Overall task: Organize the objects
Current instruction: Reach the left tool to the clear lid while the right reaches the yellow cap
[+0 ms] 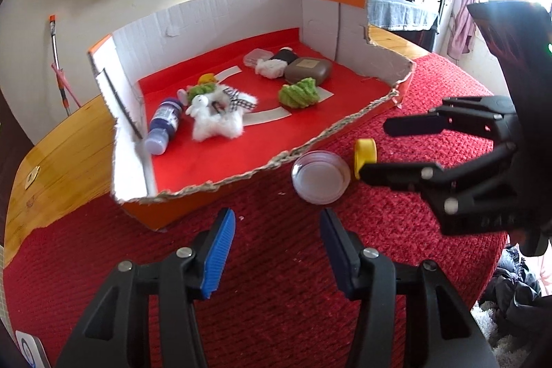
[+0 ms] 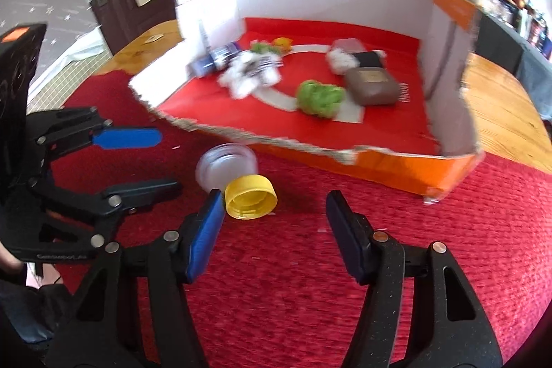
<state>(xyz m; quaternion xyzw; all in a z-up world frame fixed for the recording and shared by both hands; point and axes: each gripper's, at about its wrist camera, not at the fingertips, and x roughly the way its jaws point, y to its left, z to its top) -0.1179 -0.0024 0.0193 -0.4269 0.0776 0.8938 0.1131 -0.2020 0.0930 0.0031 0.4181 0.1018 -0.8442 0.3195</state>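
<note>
A low cardboard box with white inner walls, orange outside and a red floor sits on a red knitted cloth that covers part of a wooden table. In the left wrist view its contents spread from nine o'clock to two o'clock: a blue bottle lying on its side by the left wall, long axis running from the near-left to the far-right; a white plush toy touching it; a green-and-yellow soft piece behind that; a green knitted item near the middle; a brown rounded case just beyond it, with a white-and-black fluffy toy and a clear lid at its far-left side. Outside the box, just before its torn front edge, a clear round jar stands on the cloth, mouth up, and a yellow cap lies tipped beside it, its hollow side facing the right wrist camera at about six o'clock. The left gripper hovers over bare cloth, fingers half apart with nothing between them. The right gripper is likewise half spread and empty, its left pad just beside the cap; I cannot tell if they touch.
</note>
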